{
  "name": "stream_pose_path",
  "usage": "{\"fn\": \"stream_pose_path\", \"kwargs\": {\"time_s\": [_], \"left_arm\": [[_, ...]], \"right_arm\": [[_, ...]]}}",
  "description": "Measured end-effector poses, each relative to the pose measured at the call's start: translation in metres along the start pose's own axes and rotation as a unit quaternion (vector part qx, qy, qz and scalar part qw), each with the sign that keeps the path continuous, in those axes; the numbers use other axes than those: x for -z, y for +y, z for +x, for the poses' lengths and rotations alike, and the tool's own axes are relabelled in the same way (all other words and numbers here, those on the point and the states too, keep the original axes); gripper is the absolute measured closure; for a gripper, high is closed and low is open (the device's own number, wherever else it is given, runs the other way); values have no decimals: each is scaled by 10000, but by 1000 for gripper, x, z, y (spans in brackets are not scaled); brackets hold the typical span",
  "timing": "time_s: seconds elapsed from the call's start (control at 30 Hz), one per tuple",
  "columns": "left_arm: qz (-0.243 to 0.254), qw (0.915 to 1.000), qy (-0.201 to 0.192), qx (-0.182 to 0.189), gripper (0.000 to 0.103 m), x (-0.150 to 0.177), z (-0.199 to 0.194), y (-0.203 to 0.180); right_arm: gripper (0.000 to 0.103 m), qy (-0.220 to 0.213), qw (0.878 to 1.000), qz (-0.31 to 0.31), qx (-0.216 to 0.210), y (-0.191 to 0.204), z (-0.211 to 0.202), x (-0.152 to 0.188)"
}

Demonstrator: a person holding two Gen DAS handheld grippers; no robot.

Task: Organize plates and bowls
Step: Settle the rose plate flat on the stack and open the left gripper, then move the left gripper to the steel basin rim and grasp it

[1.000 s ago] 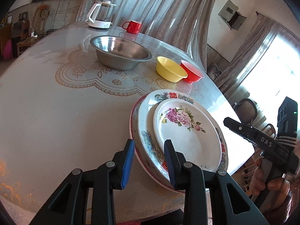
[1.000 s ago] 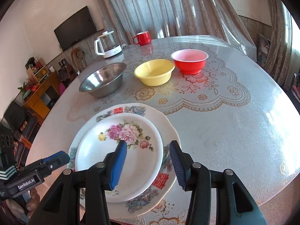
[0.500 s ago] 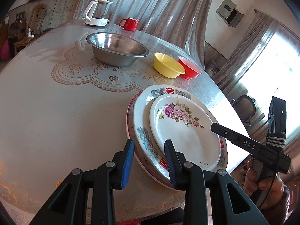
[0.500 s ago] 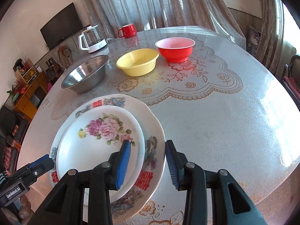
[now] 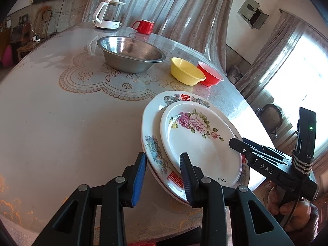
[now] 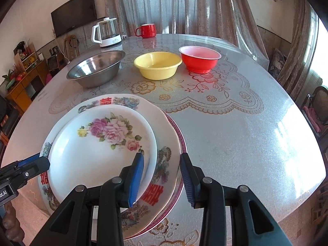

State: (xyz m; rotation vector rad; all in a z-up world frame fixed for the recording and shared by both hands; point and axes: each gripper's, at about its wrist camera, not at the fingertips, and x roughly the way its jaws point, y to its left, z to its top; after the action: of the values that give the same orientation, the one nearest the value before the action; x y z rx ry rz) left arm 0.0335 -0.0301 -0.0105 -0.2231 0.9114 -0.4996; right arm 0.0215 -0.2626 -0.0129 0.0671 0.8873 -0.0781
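Only right view shows television, perhaps.

Left gripper and right gripper — both with fingers spread apart.

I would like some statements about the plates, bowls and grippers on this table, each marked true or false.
1. The rose plate lies on top of the larger dragon-and-phoenix plate. True.
2. The yellow bowl stands between the steel bowl and the red bowl. True.
3. The yellow bowl is nested inside the steel bowl. False: each bowl stands by itself on the table.
4. The left gripper is shut on the plates. False: its jaws are open astride the stack's rim.
5. The red mug stands beside the kettle. True.
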Motion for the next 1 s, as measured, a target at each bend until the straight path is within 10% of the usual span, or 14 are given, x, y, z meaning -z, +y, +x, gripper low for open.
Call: {"fn": "stream_pose_path", "kwargs": {"time_s": [1.0], "left_arm": [[-422, 9989, -97, -193, 56, 0, -7, 31]], "right_arm": [[53, -136, 9939, 754, -797, -8, -9, -16]]}}
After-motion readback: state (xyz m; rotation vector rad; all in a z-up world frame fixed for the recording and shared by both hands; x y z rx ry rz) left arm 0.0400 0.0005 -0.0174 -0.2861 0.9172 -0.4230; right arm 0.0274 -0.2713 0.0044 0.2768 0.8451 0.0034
